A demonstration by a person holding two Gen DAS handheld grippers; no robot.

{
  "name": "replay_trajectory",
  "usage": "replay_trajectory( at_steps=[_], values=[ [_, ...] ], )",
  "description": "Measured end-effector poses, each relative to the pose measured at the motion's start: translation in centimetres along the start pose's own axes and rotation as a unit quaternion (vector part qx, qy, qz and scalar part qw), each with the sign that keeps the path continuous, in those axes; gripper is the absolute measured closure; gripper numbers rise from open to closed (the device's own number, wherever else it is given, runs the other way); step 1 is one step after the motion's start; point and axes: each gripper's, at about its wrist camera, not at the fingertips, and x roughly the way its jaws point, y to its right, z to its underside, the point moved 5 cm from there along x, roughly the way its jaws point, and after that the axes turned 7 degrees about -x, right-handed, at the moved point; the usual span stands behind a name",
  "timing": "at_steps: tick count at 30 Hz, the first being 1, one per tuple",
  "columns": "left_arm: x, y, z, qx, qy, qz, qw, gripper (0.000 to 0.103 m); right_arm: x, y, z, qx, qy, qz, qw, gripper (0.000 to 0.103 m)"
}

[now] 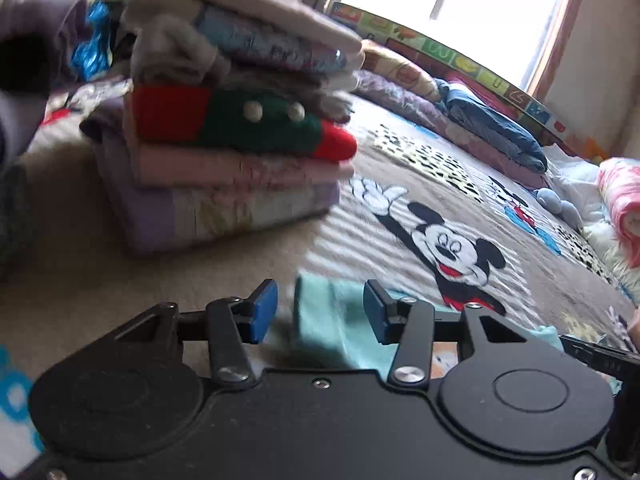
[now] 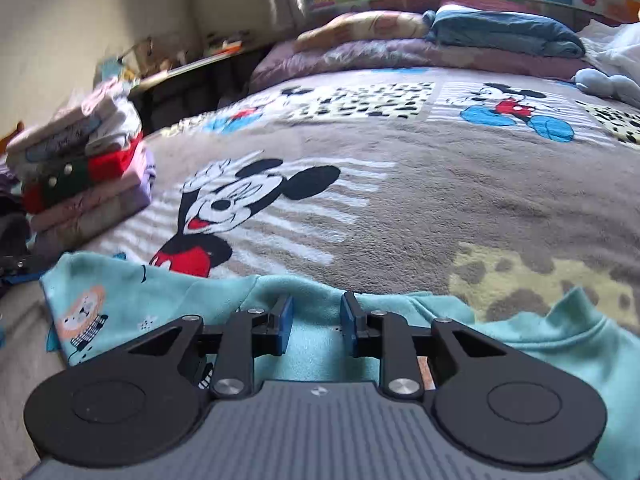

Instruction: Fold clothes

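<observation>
A teal child's top (image 2: 132, 300) with a lion print lies flat on the mouse-print blanket (image 2: 400, 200) at the near edge. My right gripper (image 2: 317, 324) hovers low over the top's far edge, open, its blue pads apart with teal fabric showing in the gap. My left gripper (image 1: 320, 312) is open too, wider, with a corner of the teal top (image 1: 320, 320) beneath and between its pads, neither touching it. A stack of folded clothes (image 1: 240, 140) stands just beyond the left gripper; in the right wrist view the stack (image 2: 80, 176) is at the far left.
Pillows and a folded blue blanket (image 2: 504, 32) line the headboard under a bright window. A pink bundle (image 1: 620, 204) lies at the bed's right side. A cluttered shelf (image 2: 192, 60) runs along the left wall. Loose dark and purple clothes (image 1: 24, 60) sit left of the stack.
</observation>
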Motion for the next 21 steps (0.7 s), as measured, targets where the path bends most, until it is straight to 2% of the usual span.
replay_trajectory(
  at_steps=[4,5,6,7,9,10,11,13,14,17,19,21],
  values=[
    [2.3,0.4,0.2,-0.004,-0.03,0.027,0.9992,0.058,-0.1,-0.4,0.4,-0.009,0.016,0.011,1.0,0.075],
    [2.9,0.6,0.6,-0.004,-0.041,0.032,0.9987,0.062,0.0,-0.4,0.3,-0.01,0.017,0.012,1.0,0.075],
    [3.2,0.9,0.8,0.005,-0.044,0.026,0.9987,0.096,0.0,-0.3,0.4,-0.009,0.019,0.011,1.0,0.075],
    [3.4,1.2,1.1,0.014,-0.047,0.019,0.9986,0.098,-0.1,-0.3,0.4,-0.007,0.023,0.01,1.0,0.075],
    [1.6,1.1,-0.2,-0.001,0.007,0.02,0.9998,0.098,-0.2,-0.1,0.5,-0.002,0.029,0.009,1.0,0.075],
    [0.8,0.2,-1.0,-0.023,0.032,0.025,0.9989,0.097,-0.3,0.0,0.6,0.002,0.031,0.009,0.999,0.077],
    [0.9,-0.9,-1.0,-0.053,0.032,0.037,0.9974,0.097,-0.4,0.2,0.6,0.009,0.033,0.008,0.999,0.079],
    [2.7,-2.1,0.3,-0.065,-0.01,0.021,0.9976,0.098,-0.3,1.2,0.8,0.042,0.034,0.004,0.999,0.094],
    [2.9,-2.1,0.5,-0.065,-0.017,0.019,0.9976,0.098,-0.2,1.7,0.8,0.055,0.033,0.002,0.998,0.097],
    [2.4,-2.0,0.1,-0.07,-0.014,0.029,0.997,0.095,0.1,1.9,1.0,0.061,0.028,0.003,0.998,0.098],
    [2.8,-2.2,0.4,-0.068,-0.024,0.007,0.9973,0.081,0.2,1.8,1.0,0.059,0.025,0.006,0.998,0.099],
    [2.2,-2.2,0.1,-0.069,-0.017,0.011,0.9974,0.074,0.2,1.6,0.9,0.054,0.022,0.01,0.998,0.099]
  ],
)
